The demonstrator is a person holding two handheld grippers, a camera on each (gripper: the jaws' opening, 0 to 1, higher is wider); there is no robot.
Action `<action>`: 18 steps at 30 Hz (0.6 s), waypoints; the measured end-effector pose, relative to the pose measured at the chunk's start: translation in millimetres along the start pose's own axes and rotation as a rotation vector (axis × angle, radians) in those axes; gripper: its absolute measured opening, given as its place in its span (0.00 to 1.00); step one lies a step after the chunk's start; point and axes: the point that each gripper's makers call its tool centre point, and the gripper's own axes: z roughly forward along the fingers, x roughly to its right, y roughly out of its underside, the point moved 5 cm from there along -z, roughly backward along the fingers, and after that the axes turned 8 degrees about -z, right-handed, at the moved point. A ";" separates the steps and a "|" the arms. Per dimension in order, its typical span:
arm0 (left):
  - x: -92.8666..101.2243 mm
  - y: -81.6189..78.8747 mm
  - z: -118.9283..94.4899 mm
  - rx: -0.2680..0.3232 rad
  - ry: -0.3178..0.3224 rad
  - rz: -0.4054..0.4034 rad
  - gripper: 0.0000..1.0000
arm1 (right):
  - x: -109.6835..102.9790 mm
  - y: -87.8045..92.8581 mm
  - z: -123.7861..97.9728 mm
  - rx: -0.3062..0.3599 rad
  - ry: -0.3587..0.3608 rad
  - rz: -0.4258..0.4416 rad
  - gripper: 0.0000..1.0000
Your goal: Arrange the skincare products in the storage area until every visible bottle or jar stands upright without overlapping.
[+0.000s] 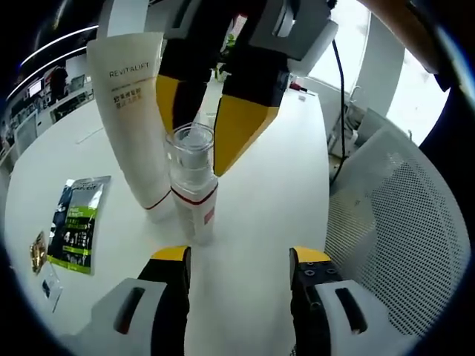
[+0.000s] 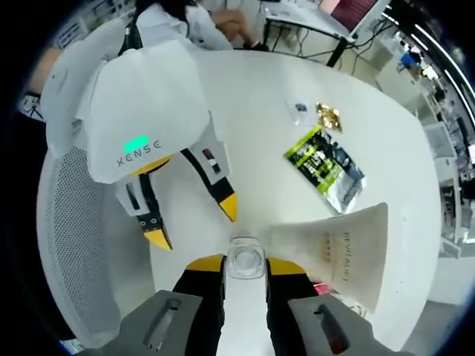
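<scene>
The right claw (image 2: 245, 268) is closed on the clear cap of the small bottle (image 1: 194, 194), which stands upright on the white desk (image 1: 274, 185) beside the upright white tube (image 1: 133, 111). The left claw (image 1: 237, 259) is wide, holding nothing.
</scene>
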 end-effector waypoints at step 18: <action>0.4 -2.8 -8.8 -0.006 -0.014 0.009 0.48 | 3.0 1.9 -13.1 0.039 0.056 0.017 0.18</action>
